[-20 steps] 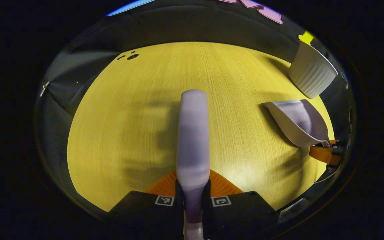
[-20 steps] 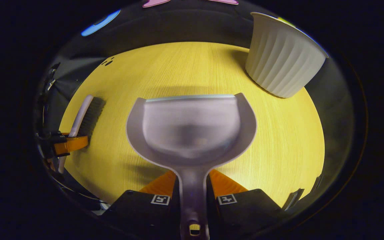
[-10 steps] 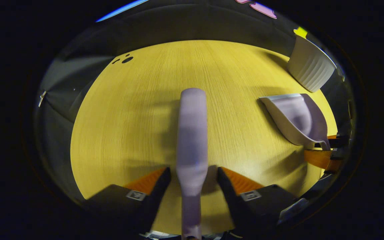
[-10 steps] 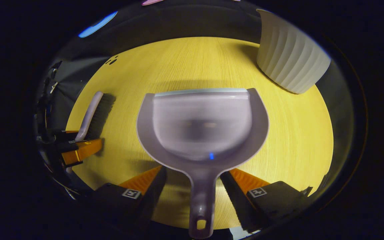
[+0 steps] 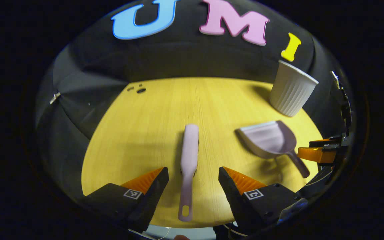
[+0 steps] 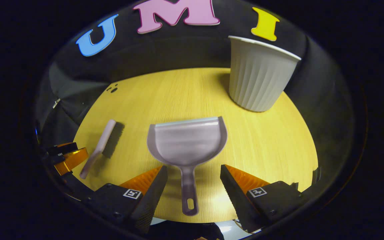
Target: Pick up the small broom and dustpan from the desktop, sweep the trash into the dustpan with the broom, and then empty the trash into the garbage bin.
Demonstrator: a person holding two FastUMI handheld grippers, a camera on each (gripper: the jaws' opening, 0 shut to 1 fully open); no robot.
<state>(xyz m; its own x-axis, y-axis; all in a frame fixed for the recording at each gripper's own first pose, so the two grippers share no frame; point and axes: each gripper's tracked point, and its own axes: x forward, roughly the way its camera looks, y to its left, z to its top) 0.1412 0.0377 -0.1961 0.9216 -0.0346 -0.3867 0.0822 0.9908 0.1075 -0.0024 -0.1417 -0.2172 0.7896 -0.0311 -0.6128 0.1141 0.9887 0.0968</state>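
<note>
On the wooden desktop (image 6: 272,146), the ribbed garbage bin (image 6: 258,80) stands at the far right, the dustpan (image 6: 187,143) lies flat just ahead of the right gripper (image 6: 193,181), and the small broom (image 5: 189,156) lies between the spread fingers of the left gripper (image 5: 193,181). Both grippers gape, holding nothing. No trash can be made out; the bin's inside is hidden. Any further move, it seems, should lift clear without nudging either handle.

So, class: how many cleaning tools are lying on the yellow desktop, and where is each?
2. The small broom lies on the desktop between the left gripper's open fingers; the dustpan lies to its right, near the white bin.
</note>
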